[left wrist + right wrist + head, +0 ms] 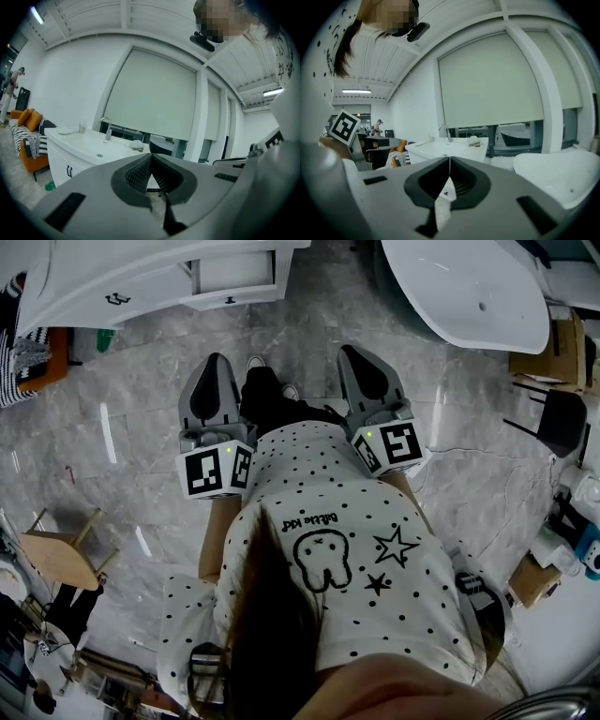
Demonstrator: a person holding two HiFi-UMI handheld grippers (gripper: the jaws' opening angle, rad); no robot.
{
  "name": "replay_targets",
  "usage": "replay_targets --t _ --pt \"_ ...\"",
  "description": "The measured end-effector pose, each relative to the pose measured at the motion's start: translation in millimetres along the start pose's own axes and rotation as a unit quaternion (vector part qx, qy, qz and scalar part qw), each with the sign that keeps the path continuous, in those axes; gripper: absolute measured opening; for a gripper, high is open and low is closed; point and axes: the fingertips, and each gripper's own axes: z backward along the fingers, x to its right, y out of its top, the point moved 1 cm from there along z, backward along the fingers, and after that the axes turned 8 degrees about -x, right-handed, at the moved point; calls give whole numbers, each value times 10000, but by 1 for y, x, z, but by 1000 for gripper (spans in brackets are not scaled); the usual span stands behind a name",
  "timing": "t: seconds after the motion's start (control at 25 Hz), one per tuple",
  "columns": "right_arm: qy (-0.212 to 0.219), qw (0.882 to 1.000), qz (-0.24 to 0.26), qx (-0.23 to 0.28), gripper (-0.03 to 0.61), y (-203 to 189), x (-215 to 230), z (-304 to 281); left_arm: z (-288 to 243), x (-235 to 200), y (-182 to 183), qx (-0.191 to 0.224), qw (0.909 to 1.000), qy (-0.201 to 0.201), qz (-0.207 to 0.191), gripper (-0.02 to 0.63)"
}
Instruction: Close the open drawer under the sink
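Observation:
The white sink vanity (103, 287) stands at the top left of the head view, and its drawer (234, 276) sticks out open towards me. My left gripper (217, 362) and right gripper (355, 353) are held side by side over the marble floor, a stretch short of the vanity. Both are shut with nothing in them. In the left gripper view the shut jaws (151, 157) point past the vanity (79, 150) with its faucet (107, 126). The right gripper (449, 162) looks at the vanity top (445, 149) from farther off; the drawer is hidden there.
A white bathtub (469, 292) fills the top right. An orange sofa with a striped cushion (33, 357) stands left of the vanity. A wooden stool (61, 554) sits at the lower left. A black chair (553, 418) and cardboard boxes (553, 352) line the right side.

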Motion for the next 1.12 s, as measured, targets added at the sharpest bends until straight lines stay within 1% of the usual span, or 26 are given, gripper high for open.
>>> replay_targets --t 0.32,0.56,0.76,0.96,1.12 --pt "-249 9996 -81 -41 14 16 7 -38 -38 -23 20 -12 9997 -257 -13 6" --pt "-387 9992 -114 -45 14 40 -1 -76 -68 -60 41 -120 9992 -369 -77 6" --pt "-563 9982 -190 -35 14 50 0 -100 -90 -81 54 -155 9988 -449 -125 6" --pt "-740 9971 -162 9 14 57 1 -118 -108 -95 61 -180 9981 -563 -159 6" --pt "-793 9966 -211 -1 14 59 -1 -130 -113 -104 61 -231 9974 -666 -154 6"
